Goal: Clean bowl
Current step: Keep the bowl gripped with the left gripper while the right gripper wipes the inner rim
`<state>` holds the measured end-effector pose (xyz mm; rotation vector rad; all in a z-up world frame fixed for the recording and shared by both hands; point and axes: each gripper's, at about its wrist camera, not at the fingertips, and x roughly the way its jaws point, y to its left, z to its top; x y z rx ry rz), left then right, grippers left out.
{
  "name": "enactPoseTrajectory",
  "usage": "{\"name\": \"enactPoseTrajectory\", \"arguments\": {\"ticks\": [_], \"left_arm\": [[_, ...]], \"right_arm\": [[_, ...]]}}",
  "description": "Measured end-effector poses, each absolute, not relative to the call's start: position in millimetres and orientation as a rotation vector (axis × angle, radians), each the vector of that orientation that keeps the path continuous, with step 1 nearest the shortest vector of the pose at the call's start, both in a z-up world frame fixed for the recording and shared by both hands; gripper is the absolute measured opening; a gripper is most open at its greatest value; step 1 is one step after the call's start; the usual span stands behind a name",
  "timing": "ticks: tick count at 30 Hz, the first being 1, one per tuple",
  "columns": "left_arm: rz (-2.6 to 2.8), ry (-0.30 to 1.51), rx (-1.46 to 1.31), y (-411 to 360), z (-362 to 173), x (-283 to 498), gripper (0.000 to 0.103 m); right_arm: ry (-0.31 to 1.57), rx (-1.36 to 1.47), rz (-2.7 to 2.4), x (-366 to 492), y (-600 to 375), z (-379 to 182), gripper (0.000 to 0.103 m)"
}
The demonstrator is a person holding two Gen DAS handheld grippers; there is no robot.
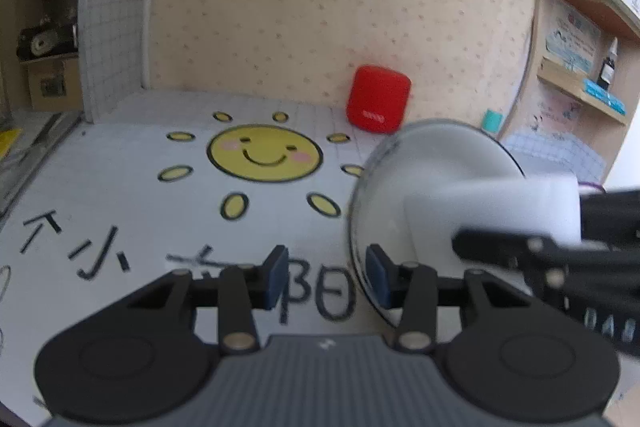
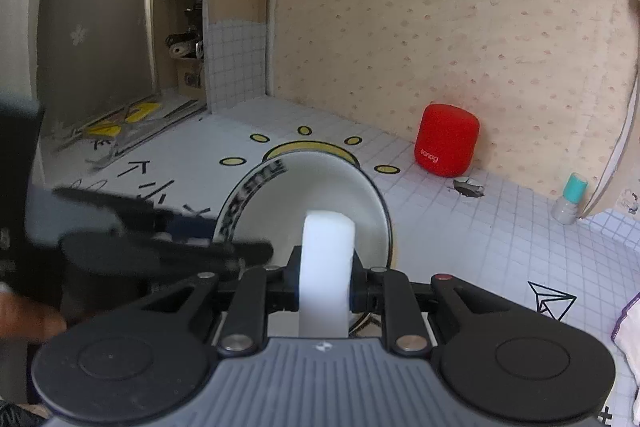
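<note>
White bowl (image 2: 320,195) with black lettered rim, tipped up on edge over the tabletop (image 1: 120,187), open side facing right. White sponge (image 2: 326,267), a rounded block, upright, pushed into the hollow, touching the inner wall.

Bright, even daylight; soft motion blur throughout, fisheye bending and dark corners.

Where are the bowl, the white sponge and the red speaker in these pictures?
bowl (image 2: 320,183), right wrist view, on its white inner wall.
white sponge (image 2: 328,267), right wrist view, on its front face between the pads.
red speaker (image 1: 378,99), left wrist view, on the middle of its front.
</note>
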<state>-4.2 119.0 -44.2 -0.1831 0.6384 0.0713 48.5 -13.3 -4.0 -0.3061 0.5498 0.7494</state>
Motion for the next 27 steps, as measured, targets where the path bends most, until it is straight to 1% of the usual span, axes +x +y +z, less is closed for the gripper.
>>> {"name": "enactPoseTrajectory", "arguments": {"ticks": [3,7,9,11,18,24,27], "left_arm": [[0.070,0.642,-0.180,116,-45,-8,0.041],[0.104,0.587,-0.170,121,-32,-12,0.039],[0.101,0.581,-0.174,124,-28,-10,0.041],[0.096,0.586,-0.166,125,-26,-5,0.040],[0.094,0.640,-0.185,122,-42,-1,0.040],[0.100,0.637,-0.181,119,-48,-7,0.039],[0.104,0.631,-0.180,117,-49,-12,0.040]], "right_arm": [[0.541,-0.311,0.749,51,-11,-2,0.018],[0.538,-0.345,0.757,48,-8,-3,0.018],[0.540,-0.354,0.757,48,-7,-4,0.018],[0.540,-0.357,0.758,47,-6,-5,0.018],[0.533,-0.337,0.742,49,-8,-3,0.018],[0.507,-0.341,0.757,45,-7,2,0.018],[0.529,-0.375,0.787,40,-6,-2,0.018]]}}
